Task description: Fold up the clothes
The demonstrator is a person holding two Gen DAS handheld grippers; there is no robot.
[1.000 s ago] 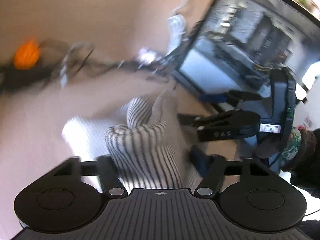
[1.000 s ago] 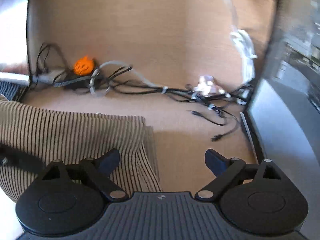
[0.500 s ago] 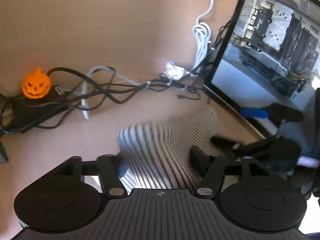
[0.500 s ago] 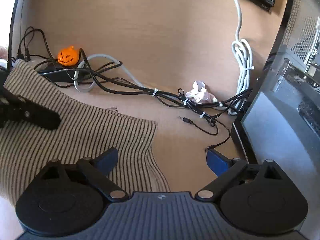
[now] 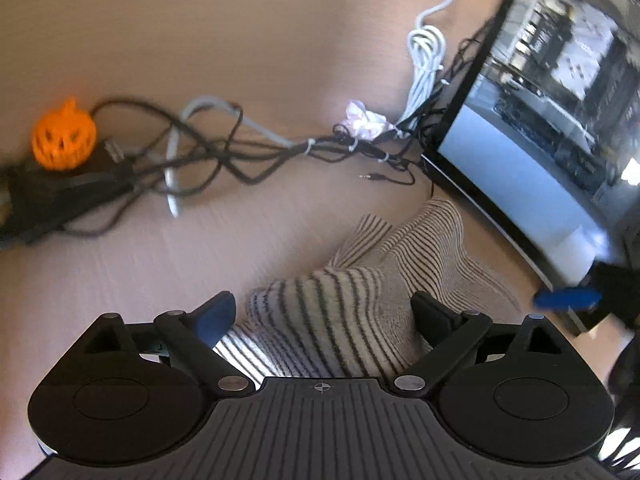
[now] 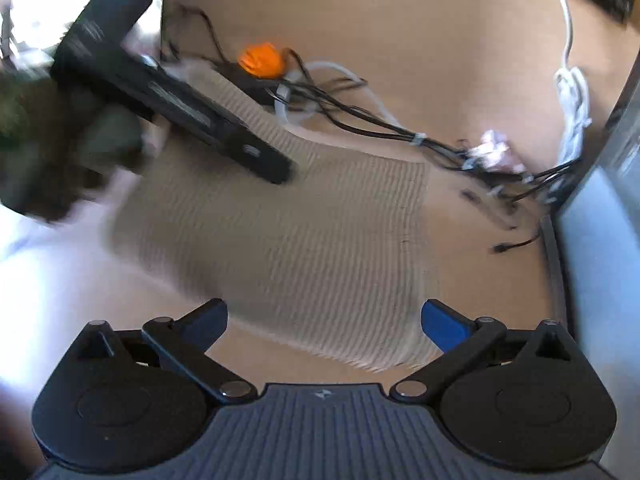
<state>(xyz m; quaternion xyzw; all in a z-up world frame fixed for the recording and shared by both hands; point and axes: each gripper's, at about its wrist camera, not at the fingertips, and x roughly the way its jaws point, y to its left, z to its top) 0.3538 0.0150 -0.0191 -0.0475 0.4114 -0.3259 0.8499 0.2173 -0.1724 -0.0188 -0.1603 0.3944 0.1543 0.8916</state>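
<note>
Counter: tan wooden counter (image 6: pixel 400 20), with a tangle of black cables (image 5: pixel 240 156) and an orange pumpkin figure (image 5: pixel 64 140) toward 10 o'clock in the left wrist view, and a glass-sided computer case (image 5: pixel 540 120) at 2 o'clock.
Garment: striped knit garment (image 6: pixel 300 240) lies on the counter. In the right wrist view it spreads as one broad, mostly flat panel with a straight edge at 3 o'clock; in the left wrist view a bunched ridge of it sits between the fingers.
Change: half a second ago the cloth hung blurred and lifted in front of the left tongs; now it rests on the counter and shows more of its panel to the right camera.
Left tongs (image 5: pixel 324 312): spread wide, fingers either side of the ridge, gripping nothing.
Right tongs (image 6: pixel 324 316): spread wide above the near hem, holding nothing.
Left tool seen from right: its dark body (image 6: pixel 172 100) lies over the cloth at 10 o'clock.
Meaning: my judgement is that a laying-down has just ended; whether this panel is a spread-out garment or a completed fold, the blur leaves unsettled.
</note>
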